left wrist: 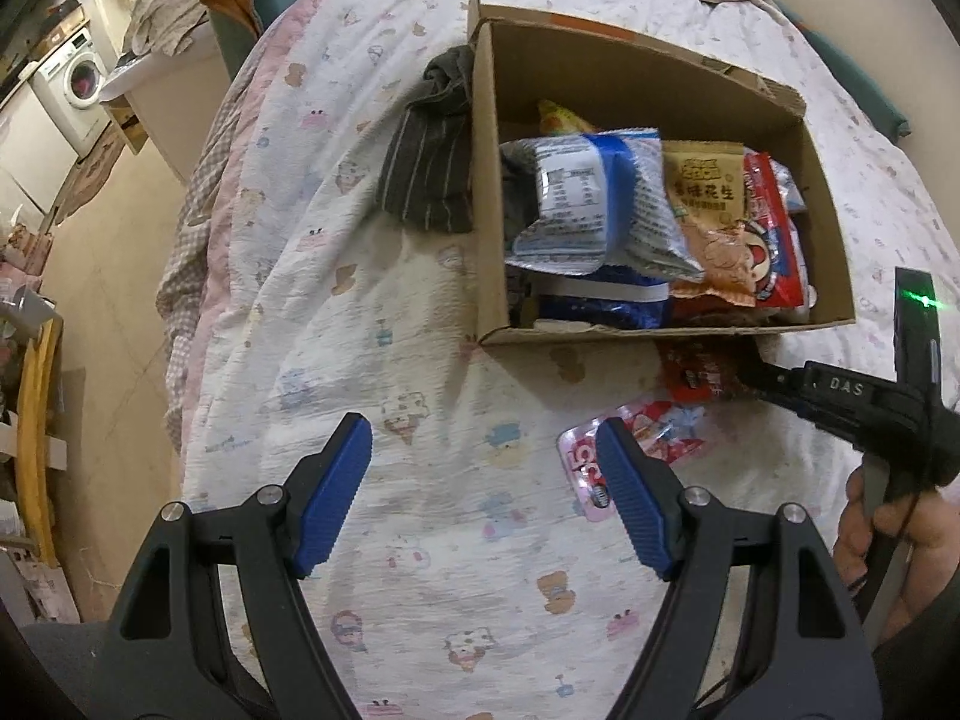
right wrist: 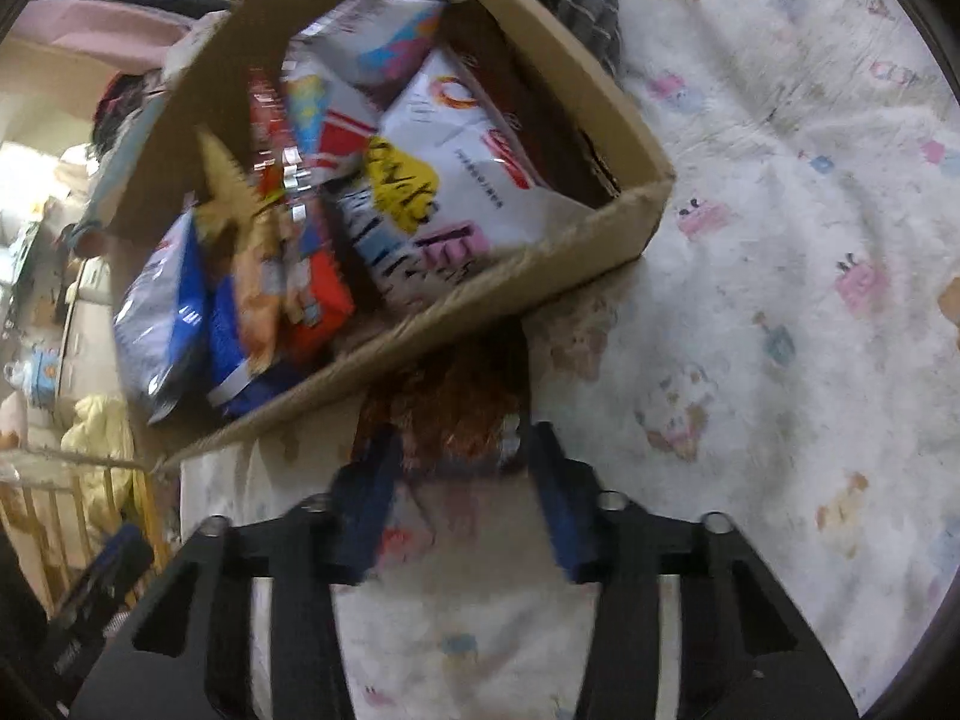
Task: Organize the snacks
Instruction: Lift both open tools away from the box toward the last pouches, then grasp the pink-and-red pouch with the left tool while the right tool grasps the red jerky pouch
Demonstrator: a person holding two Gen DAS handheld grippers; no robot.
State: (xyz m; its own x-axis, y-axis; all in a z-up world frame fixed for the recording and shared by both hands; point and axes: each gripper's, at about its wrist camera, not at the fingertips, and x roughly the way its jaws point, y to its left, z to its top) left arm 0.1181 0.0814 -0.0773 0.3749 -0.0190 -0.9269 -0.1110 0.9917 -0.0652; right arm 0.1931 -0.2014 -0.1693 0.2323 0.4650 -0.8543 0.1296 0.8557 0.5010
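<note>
Bedspread [left wrist: 420, 312] carries the cardboard box [left wrist: 660, 333] of snacks near its edge, right gripper [right wrist: 459, 468] fingers straddling a red packet [right wrist: 447, 396] for pickup, left gripper [left wrist: 486, 462] wide, empty.

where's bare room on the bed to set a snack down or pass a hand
Free: cartoon-print quilt between the open left gripper and brown cardboard box, and left of the box. Crowded: the full box, and quilt by its near wall with the pink packet, red packet and right gripper.

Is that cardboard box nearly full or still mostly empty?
Nearly full. The cardboard box holds snack bags packed side by side, reaching almost to its rim; two more packets lie outside on the bedspread.
</note>
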